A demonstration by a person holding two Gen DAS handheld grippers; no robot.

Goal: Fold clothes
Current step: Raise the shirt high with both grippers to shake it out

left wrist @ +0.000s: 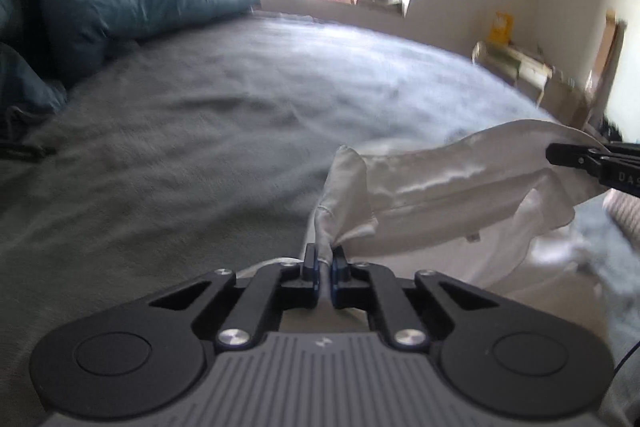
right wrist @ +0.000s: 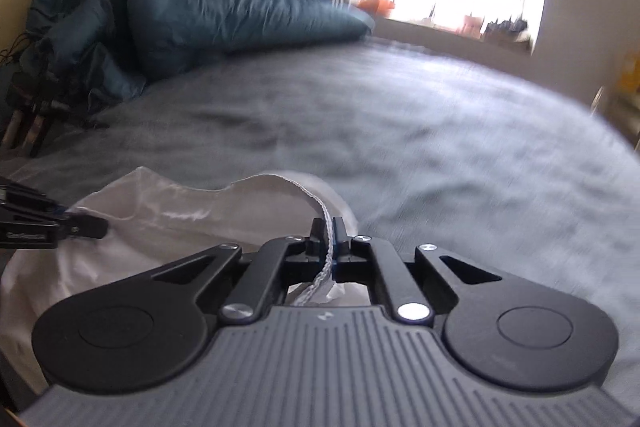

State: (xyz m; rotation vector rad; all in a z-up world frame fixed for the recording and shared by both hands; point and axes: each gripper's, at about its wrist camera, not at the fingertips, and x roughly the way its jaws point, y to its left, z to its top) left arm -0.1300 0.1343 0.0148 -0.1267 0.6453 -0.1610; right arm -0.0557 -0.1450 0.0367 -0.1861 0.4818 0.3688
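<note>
The white garment point(left wrist: 440, 187) is pinched at one edge by the left gripper point(left wrist: 324, 259) and at another by the right gripper point(right wrist: 328, 231); above the bed point(left wrist: 200, 127), both should be raised evenly, keeping the span taut.

**Two matching black-and-grey grippers**

The left gripper point(left wrist: 325, 259) has a ribbed grey body with a small pale logo at its front edge. Two black round-ended plates flank it, each with a raised disc. Angled black link arms run forward, pinned by silver screws, to short black fingers point(left wrist: 309, 261) with blue edging. The right gripper point(right wrist: 329, 237) is built the same way; seen side-on from the left wrist camera, it carries pale lettering, too blurred to read.
</note>
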